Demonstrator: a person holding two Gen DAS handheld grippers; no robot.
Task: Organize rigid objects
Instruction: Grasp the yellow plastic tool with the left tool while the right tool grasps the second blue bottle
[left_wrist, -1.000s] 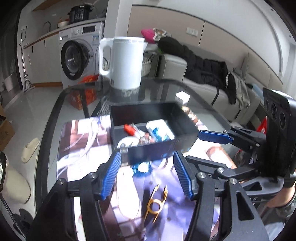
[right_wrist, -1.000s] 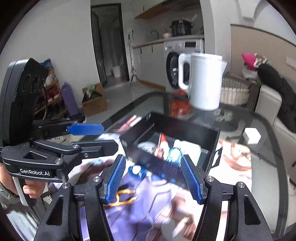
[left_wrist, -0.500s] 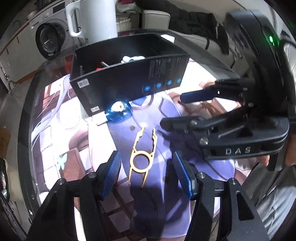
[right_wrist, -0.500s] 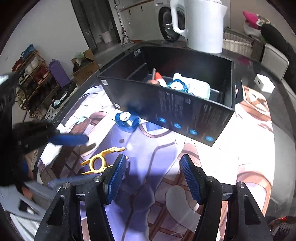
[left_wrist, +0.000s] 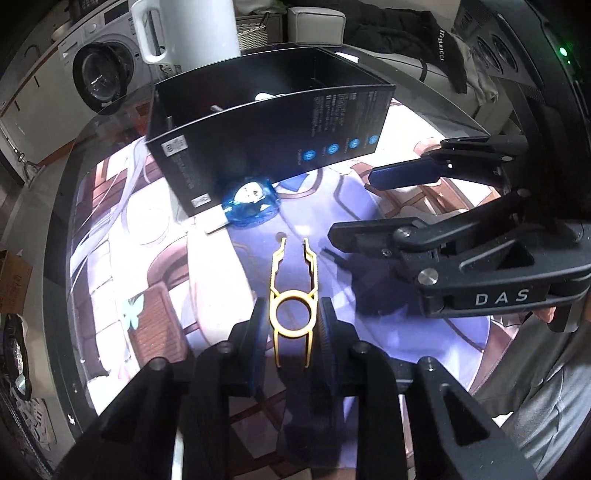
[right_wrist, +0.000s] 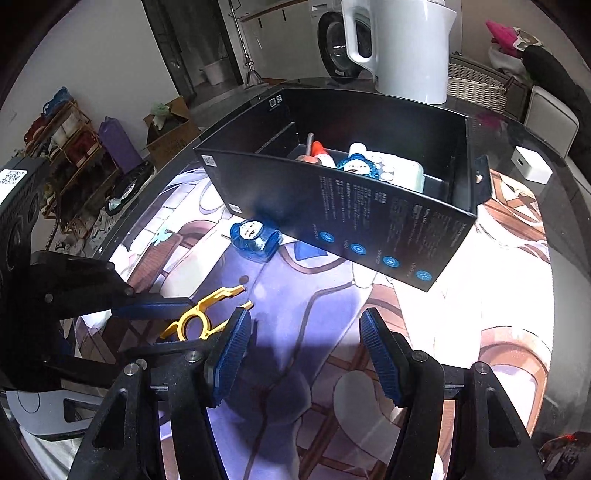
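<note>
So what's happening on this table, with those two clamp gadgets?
A person is tidying small items into the black box. The left gripper has its jaws closed around the yellow tool, which lies on the printed mat. The right gripper hovers open and empty. A blue toy sits outside the box, against its front wall.

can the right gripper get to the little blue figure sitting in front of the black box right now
Probably yes. The right gripper is open with nothing in it, and the mat between it and the blue figure is bare; the left gripper sits off to one side.
</note>
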